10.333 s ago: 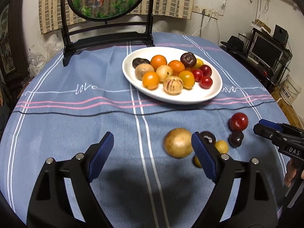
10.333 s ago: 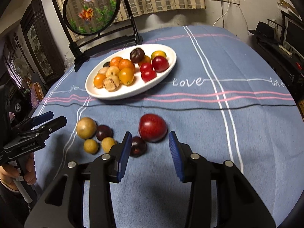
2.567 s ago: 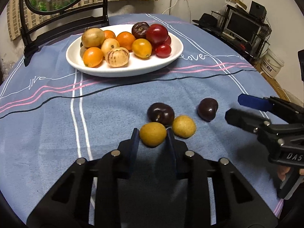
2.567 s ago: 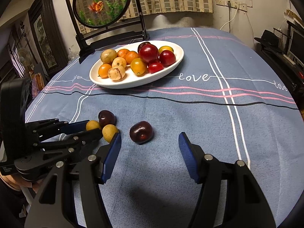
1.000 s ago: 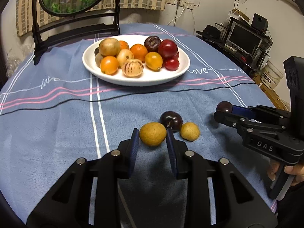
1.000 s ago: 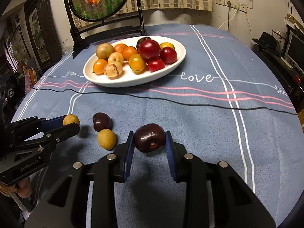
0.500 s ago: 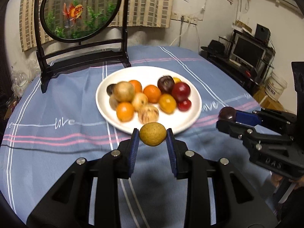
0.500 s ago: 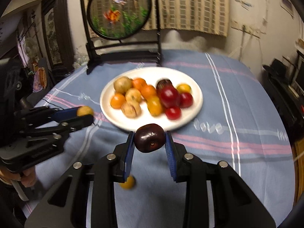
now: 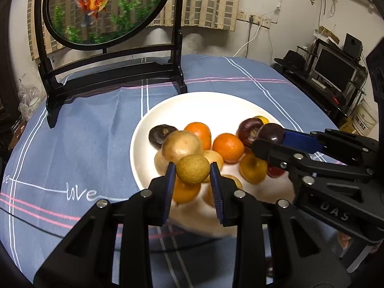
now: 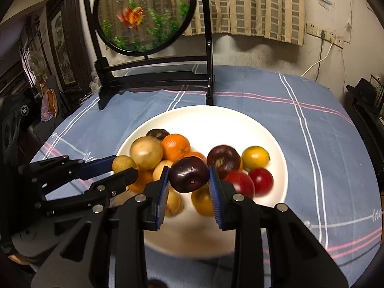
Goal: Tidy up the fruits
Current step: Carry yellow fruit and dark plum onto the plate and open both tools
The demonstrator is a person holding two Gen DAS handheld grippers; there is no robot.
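Observation:
My left gripper (image 9: pixel 192 171) is shut on a small yellow-brown fruit (image 9: pixel 193 169) and hangs over the near left part of the white plate (image 9: pixel 204 103). My right gripper (image 10: pixel 189 176) is shut on a dark purple plum (image 10: pixel 189 174), held above the fruit pile in the plate (image 10: pixel 240 124). Each gripper shows in the other's view: the right gripper (image 9: pixel 271 139) with its plum (image 9: pixel 271 132) at the right, the left gripper (image 10: pixel 123 168) with its yellow fruit (image 10: pixel 123 163) at the left. The plate holds several oranges, red plums, dark fruits and a big tan fruit (image 9: pixel 181 145).
A black stand with a round fish-tank panel (image 9: pixel 105 12) rises just behind the plate. The blue striped tablecloth (image 9: pixel 72 144) covers the round table. A desk with a monitor (image 9: pixel 333 69) stands off the table's right side. A dark fruit (image 10: pixel 156 283) lies on the cloth near me.
Both grippers have carried their fruits forward and up from the near cloth to above the plate. The plate now fills the middle of both views. Both grips look unchanged.

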